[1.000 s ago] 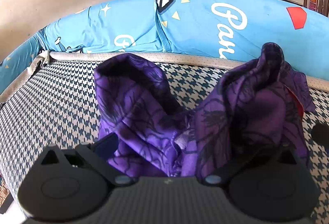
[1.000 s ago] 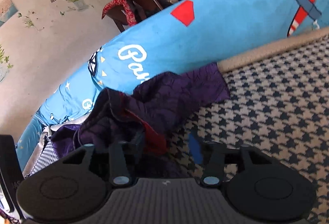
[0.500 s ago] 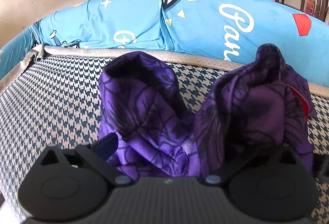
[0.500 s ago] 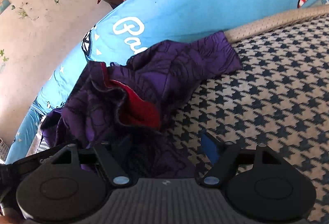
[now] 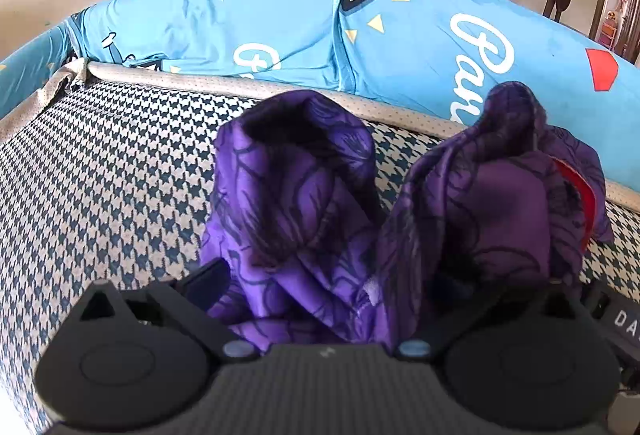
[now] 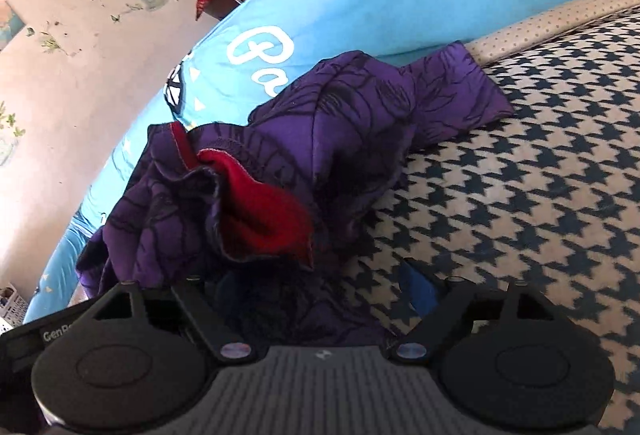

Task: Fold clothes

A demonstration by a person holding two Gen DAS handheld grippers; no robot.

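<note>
With both tools spread wide around the bunched purple garment (image 5: 304,203) on the houndstooth mattress (image 5: 100,175), I next must pinch its edges flat.

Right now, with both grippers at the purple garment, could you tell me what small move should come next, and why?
Probably draw the two grippers apart to spread the purple garment: it stands bunched in two humps on the houndstooth cover, its red lining showing, so no flat panel is ready to fold.
</note>
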